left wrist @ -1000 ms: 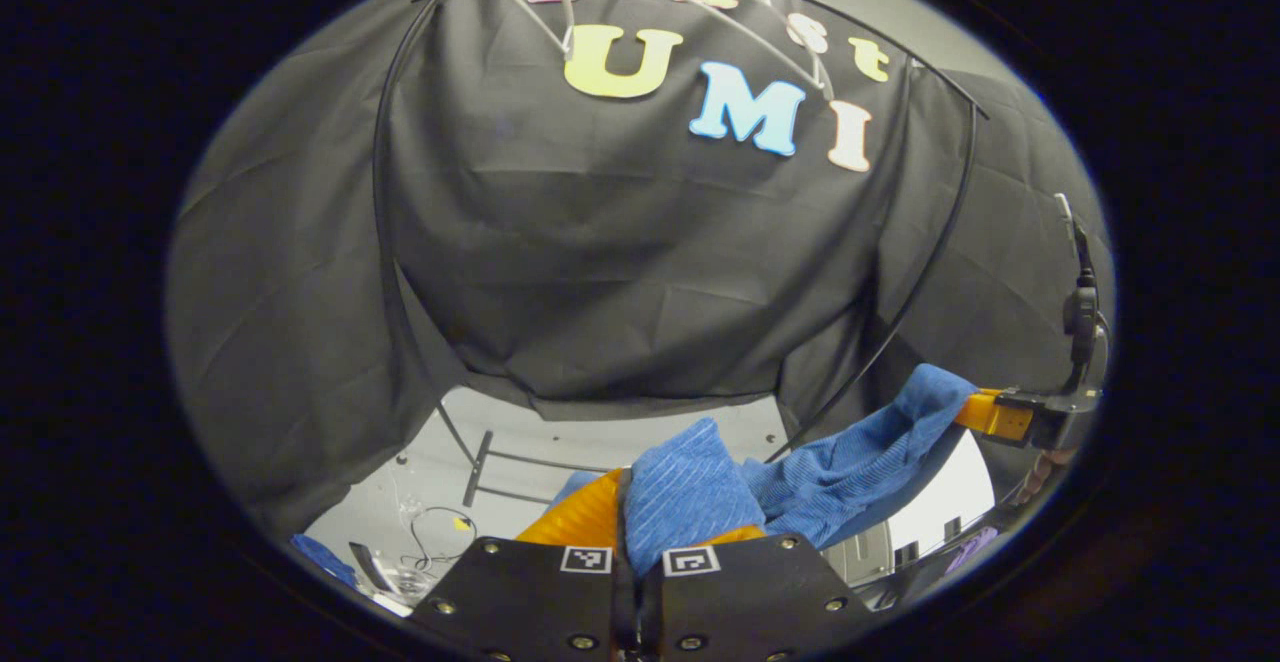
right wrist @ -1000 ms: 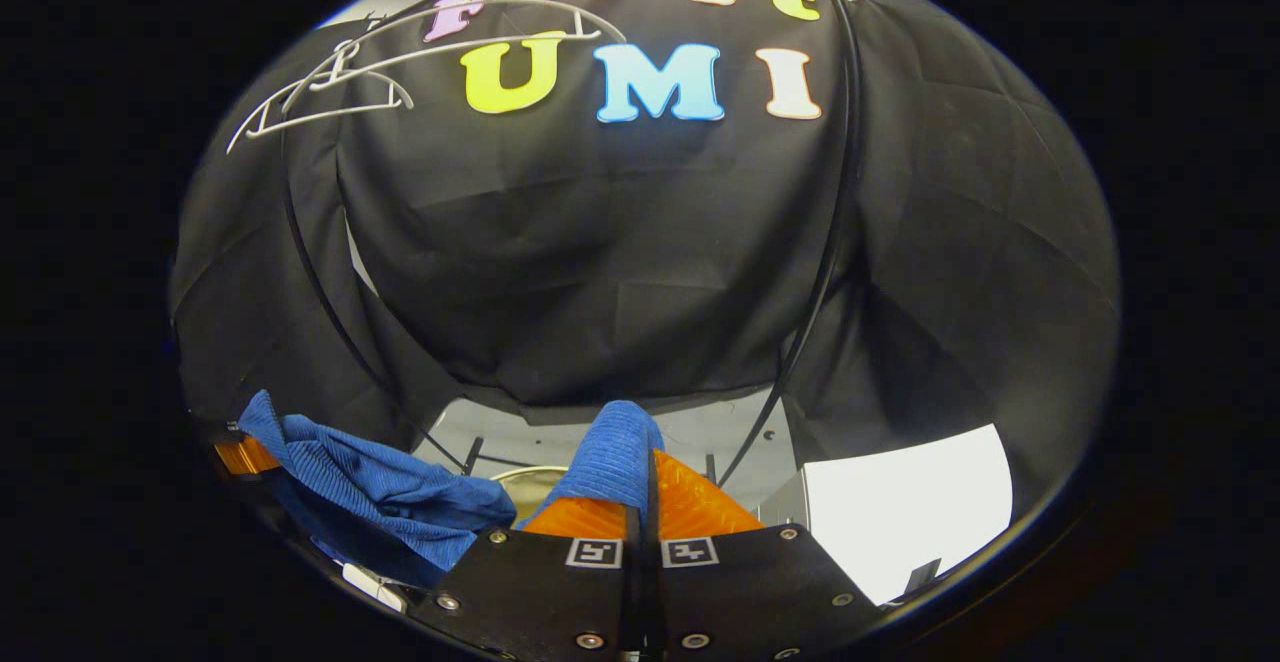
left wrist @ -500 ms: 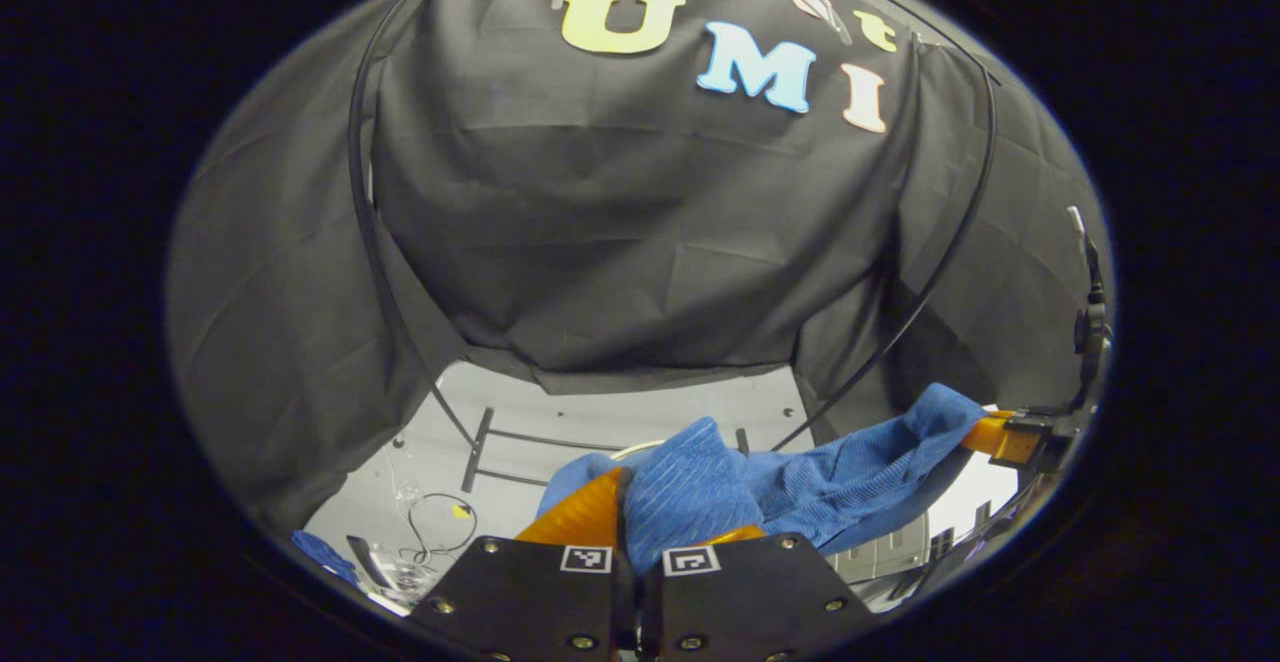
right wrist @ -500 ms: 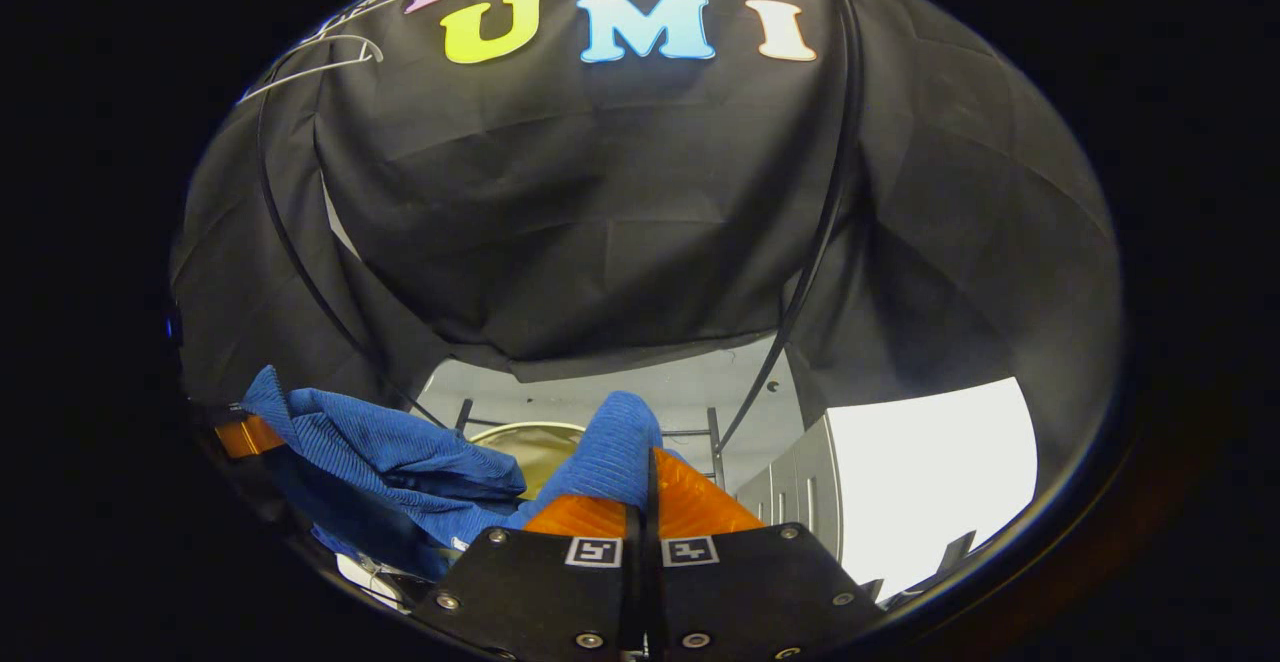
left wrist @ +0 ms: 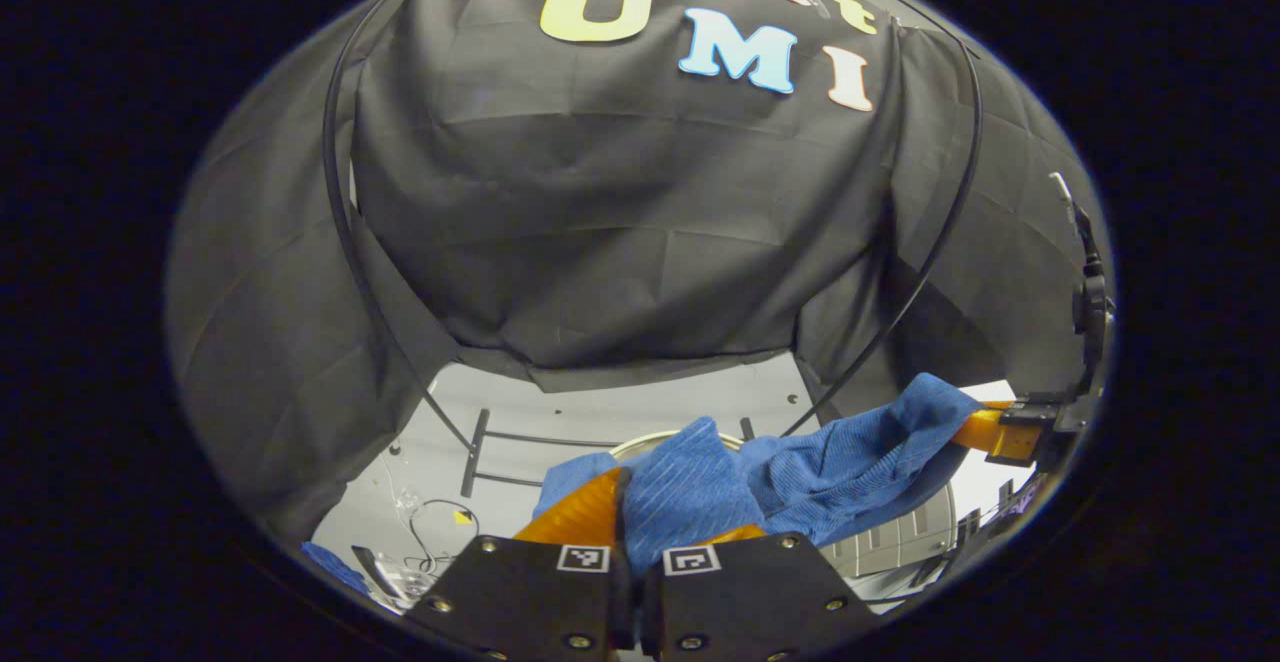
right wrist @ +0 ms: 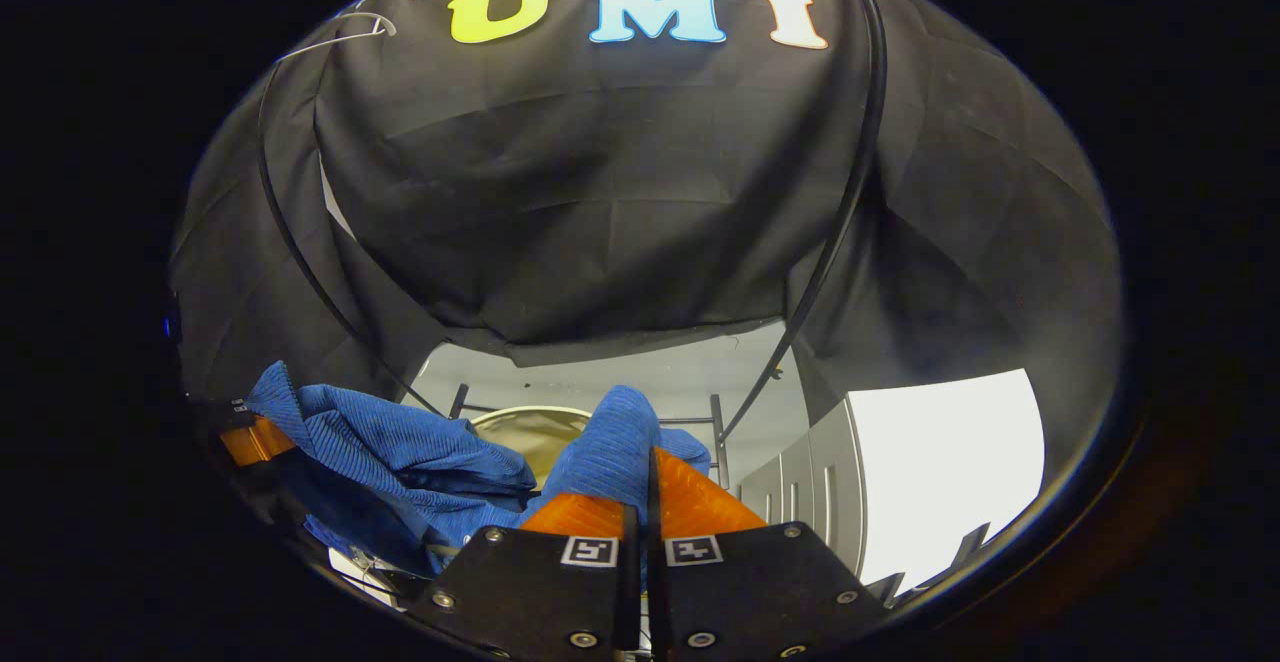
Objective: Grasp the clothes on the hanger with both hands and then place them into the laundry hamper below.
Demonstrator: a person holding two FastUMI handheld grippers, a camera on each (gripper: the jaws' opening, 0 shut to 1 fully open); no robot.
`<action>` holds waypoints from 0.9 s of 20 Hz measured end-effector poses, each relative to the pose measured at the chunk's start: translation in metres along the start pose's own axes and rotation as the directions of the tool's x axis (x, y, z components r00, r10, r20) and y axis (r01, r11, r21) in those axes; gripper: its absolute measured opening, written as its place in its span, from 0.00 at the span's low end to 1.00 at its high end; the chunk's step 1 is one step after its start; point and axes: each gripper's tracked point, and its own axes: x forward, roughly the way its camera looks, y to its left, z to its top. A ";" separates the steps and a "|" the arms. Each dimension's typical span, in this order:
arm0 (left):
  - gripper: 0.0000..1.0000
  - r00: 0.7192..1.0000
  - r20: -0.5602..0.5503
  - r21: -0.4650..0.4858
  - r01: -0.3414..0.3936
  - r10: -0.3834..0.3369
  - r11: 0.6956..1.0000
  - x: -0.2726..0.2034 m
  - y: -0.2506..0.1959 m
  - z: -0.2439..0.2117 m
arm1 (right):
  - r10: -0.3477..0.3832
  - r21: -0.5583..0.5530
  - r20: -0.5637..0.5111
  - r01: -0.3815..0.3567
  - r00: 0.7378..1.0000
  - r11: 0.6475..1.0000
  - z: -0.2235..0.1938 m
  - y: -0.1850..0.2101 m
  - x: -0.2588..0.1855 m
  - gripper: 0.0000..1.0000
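A blue ribbed garment (left wrist: pixel 800 467) hangs stretched between my two grippers, off the hanger. My left gripper (left wrist: pixel 640 507) is shut on one end of it; its orange fingers (left wrist: pixel 580 512) pinch a fold of the cloth. In the left gripper view the right gripper (left wrist: pixel 985 432) holds the far end at the right edge. In the right gripper view my right gripper (right wrist: pixel 645 492) is shut on the blue garment (right wrist: pixel 400 457), and the left gripper (right wrist: pixel 250 437) grips it at the far left. The pale round rim of the hamper (right wrist: pixel 525 422) lies below the cloth. The white hanger (right wrist: pixel 345 32) stays at the top.
Black tent poles (left wrist: pixel 345 252) arch along the booth's cloth wall. A grey floor (left wrist: pixel 560 417) holds a black rack base (left wrist: pixel 475 452) and a cable (left wrist: pixel 430 527). White drawers (right wrist: pixel 810 497) stand at the right of the right gripper view, with a bright white surface (right wrist: pixel 945 462) beside them.
Both grippers have gone down with the blue garment still held; the hanger and letters slid up toward the top, and more floor and hamper rim have come into sight.
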 end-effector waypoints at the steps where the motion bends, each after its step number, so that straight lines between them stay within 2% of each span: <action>1: 0.05 1.000 0.001 -0.004 -0.001 0.001 1.000 -0.001 0.000 0.000 | 0.001 0.002 -0.006 -0.001 1.000 1.000 0.000 0.001 0.000 0.05; 5: 0.05 1.000 -0.009 -0.011 0.028 -0.029 1.000 -0.004 -0.005 -0.003 | 0.008 0.016 -0.026 -0.008 1.000 1.000 -0.004 0.003 -0.004 0.04; 7: 0.05 0.999 -0.017 0.009 0.039 -0.039 0.999 -0.006 -0.006 -0.005 | 0.020 0.021 -0.041 -0.020 0.999 1.000 -0.006 0.008 -0.006 0.09; 8: 0.02 0.999 -0.024 0.020 0.043 -0.043 0.999 -0.007 -0.006 -0.007 | 0.029 0.020 -0.046 -0.028 0.999 0.999 -0.007 0.010 -0.008 0.10; 9: 0.10 0.999 -0.026 0.030 0.037 -0.036 0.999 -0.009 -0.004 -0.007 | 0.040 0.018 -0.050 -0.039 0.998 0.999 -0.008 0.013 -0.010 0.12; 10: 0.10 0.999 -0.033 0.038 0.037 -0.036 0.999 -0.010 -0.003 -0.008 | 0.052 0.013 -0.056 -0.051 0.997 0.999 -0.007 0.016 -0.014 0.18; 12: 0.19 0.999 -0.042 0.046 0.037 -0.035 0.998 -0.015 -0.002 -0.010 | 0.075 0.002 -0.058 -0.075 0.996 0.997 -0.005 0.022 -0.021 0.36; 13: 0.33 0.998 -0.047 0.048 0.033 -0.031 0.998 -0.016 0.000 -0.012 | 0.079 -0.005 -0.055 -0.079 0.995 0.997 -0.004 0.022 -0.025 0.52; 16: 0.75 0.999 -0.044 0.051 0.019 -0.016 0.999 -0.028 0.009 -0.012 | 0.048 -0.040 -0.031 -0.049 0.998 0.998 0.005 0.017 -0.043 0.91; 17: 0.89 0.999 -0.030 0.050 0.016 -0.015 0.999 -0.034 0.009 -0.007 | 0.036 -0.047 -0.017 -0.037 0.999 0.998 0.009 0.014 -0.048 0.96; 18: 0.92 1.000 -0.014 0.053 0.020 -0.019 0.998 -0.040 0.010 0.000 | 0.027 -0.046 -0.003 -0.027 1.000 0.999 0.014 0.011 -0.054 0.96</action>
